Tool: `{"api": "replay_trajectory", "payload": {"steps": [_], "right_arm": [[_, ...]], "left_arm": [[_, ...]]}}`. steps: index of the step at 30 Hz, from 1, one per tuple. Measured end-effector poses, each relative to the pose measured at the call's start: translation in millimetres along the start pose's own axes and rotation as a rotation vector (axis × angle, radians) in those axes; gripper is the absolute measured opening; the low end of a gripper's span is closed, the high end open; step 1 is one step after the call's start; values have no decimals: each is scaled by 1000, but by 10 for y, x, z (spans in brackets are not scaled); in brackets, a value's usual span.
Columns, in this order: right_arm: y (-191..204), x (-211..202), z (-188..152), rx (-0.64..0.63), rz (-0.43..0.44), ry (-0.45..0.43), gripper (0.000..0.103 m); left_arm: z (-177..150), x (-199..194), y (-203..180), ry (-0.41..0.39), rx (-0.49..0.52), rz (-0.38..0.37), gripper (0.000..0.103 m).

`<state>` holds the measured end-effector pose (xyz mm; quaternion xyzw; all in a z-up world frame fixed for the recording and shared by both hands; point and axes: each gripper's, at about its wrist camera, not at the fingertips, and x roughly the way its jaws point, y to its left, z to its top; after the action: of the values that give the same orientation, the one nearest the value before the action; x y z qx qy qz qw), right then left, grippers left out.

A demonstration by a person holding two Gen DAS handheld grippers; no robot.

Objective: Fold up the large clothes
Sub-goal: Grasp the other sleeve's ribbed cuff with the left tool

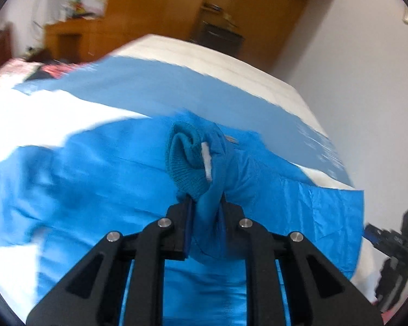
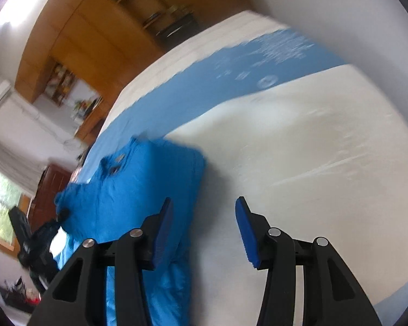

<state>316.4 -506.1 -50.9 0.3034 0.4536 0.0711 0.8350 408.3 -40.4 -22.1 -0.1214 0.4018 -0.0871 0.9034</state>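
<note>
left hand-held gripper (image 1: 205, 198): clamped on a bunched fold of the blue jacket (image 1: 100, 168) by its knit cuff (image 1: 186, 163)
right hand-held gripper (image 2: 204, 217): fingers held apart, nothing gripped
jacket: spread on the bed (image 2: 312, 149) (white with a blue stripe)

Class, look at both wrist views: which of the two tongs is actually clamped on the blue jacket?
The left tongs: its fingers pinch the blue jacket beside the knitted cuff. The right tongs gapes open, gripping nothing.
</note>
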Motion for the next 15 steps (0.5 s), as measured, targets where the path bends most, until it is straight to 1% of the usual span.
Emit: {"api": "replay_trajectory", "payload": {"steps": [2,5,6,8,10,12,14,15], "right_arm": [[171,173,-43,-47,6,39,48],[406,360,-91,-119,-25,60,48],[501,441,-101,-151,-48,68,48],[602,576,-117,-177,-95,86,48],[657,735,-148,-189,-138,119,46],[652,853,-194,-200,-205,140,46],[610,932,-212,-196,-220,158,46],[586,966,-221,-192,-219,161,47]], "left_arm": [[37,-55,206,-5,-27,40,14],[58,-15,409,10,-49,106,14],[72,2,457,16,-48,112,14],[42,110,533,56,-51,119,15],[12,215,640,88,-44,148,16],[0,344,710,117,-48,167,18],[-45,453,801,141,-57,171,23],[-84,463,882,145,-63,162,25]]}}
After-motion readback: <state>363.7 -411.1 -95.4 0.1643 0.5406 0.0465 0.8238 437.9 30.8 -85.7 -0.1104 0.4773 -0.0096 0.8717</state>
